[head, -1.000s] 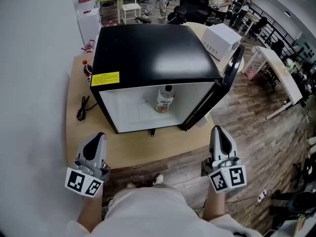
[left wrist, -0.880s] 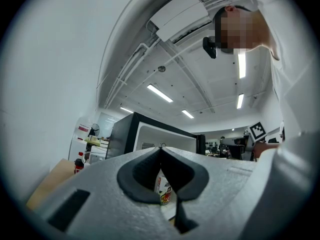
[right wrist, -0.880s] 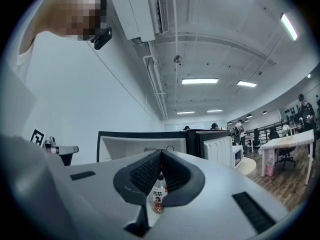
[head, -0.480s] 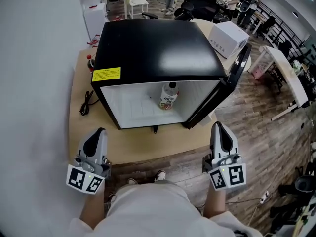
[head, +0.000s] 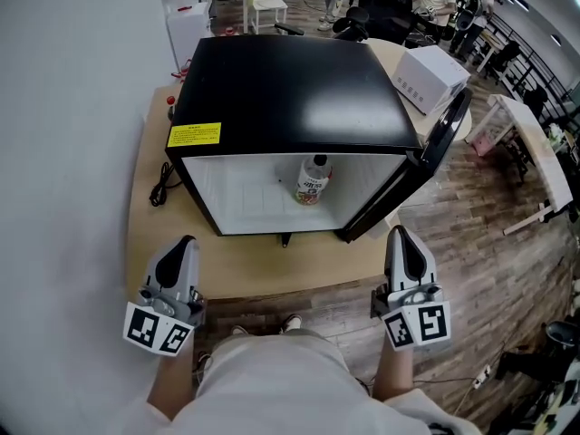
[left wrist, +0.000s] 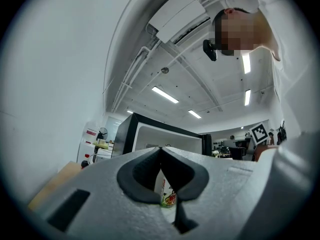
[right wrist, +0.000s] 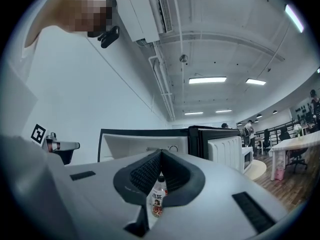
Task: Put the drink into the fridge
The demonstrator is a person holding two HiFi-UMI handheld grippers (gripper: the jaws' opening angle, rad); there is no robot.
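Note:
A black mini fridge [head: 290, 89] stands on the round wooden table [head: 272, 275], its door [head: 426, 166] swung open to the right. The drink bottle [head: 313, 181], clear with a white cap and red label, stands upright inside the white compartment. My left gripper [head: 184, 243] and right gripper [head: 400, 235] are both shut and empty, held near the table's front edge, apart from the fridge. In the left gripper view, the gap under the meeting jaws of the left gripper [left wrist: 160, 149] frames the bottle [left wrist: 167, 193]. The right gripper [right wrist: 161, 152] frames the bottle [right wrist: 158, 196] the same way.
A white box-like appliance [head: 433, 78] sits on the table behind the door. A black cable [head: 161, 188] lies left of the fridge by the white wall. A long white table [head: 535, 148] stands on the wood floor at right; people and chairs are far back.
The head view has shifted slightly, so the fridge sits a bit higher and further right. Both grippers stay shut and nearly still. The bottle has not moved.

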